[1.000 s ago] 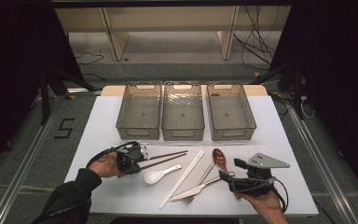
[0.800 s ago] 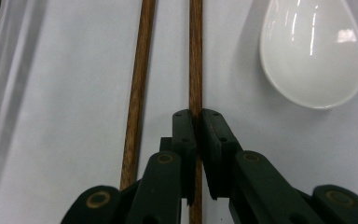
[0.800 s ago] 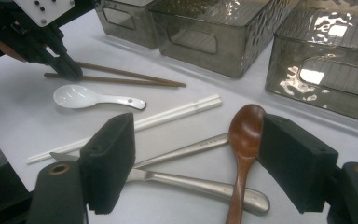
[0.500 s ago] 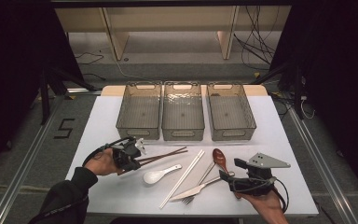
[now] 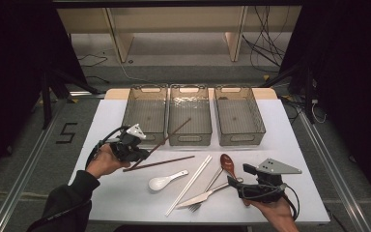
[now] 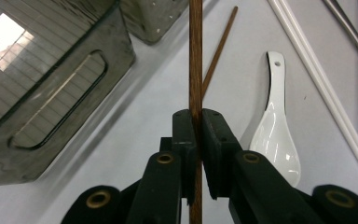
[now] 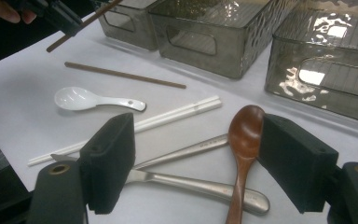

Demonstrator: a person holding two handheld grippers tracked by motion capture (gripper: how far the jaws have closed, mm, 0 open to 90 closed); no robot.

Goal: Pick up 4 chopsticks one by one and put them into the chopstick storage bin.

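Note:
My left gripper (image 5: 134,153) (image 6: 196,135) is shut on one brown chopstick (image 5: 171,135) (image 6: 196,70), held off the table and slanting up toward the front of the middle bin (image 5: 190,137). Its twin, the second brown chopstick (image 5: 166,163) (image 6: 219,51) (image 7: 121,74), lies flat on the white table. At the front right my right gripper (image 5: 236,176) (image 7: 200,163) rests low and open. A wooden spoon (image 5: 228,164) (image 7: 244,135) lies between its jaws, untouched. In the right gripper view the left gripper (image 7: 65,18) and its chopstick (image 7: 88,21) hang at the top left.
Three clear grey bins stand in a row at the back: left bin (image 5: 150,88) (image 6: 51,93), middle bin, right bin (image 5: 241,137). A white ceramic spoon (image 5: 164,181) (image 6: 275,135) (image 7: 84,99), white chopsticks (image 5: 191,183) (image 7: 168,119), a metal knife (image 5: 203,197) and a fork (image 5: 210,183) lie mid-table.
My left gripper has risen and moved slightly back with one brown chopstick, whose far end now points up toward the middle bin. The other chopstick stayed on the table. The right gripper kept still.

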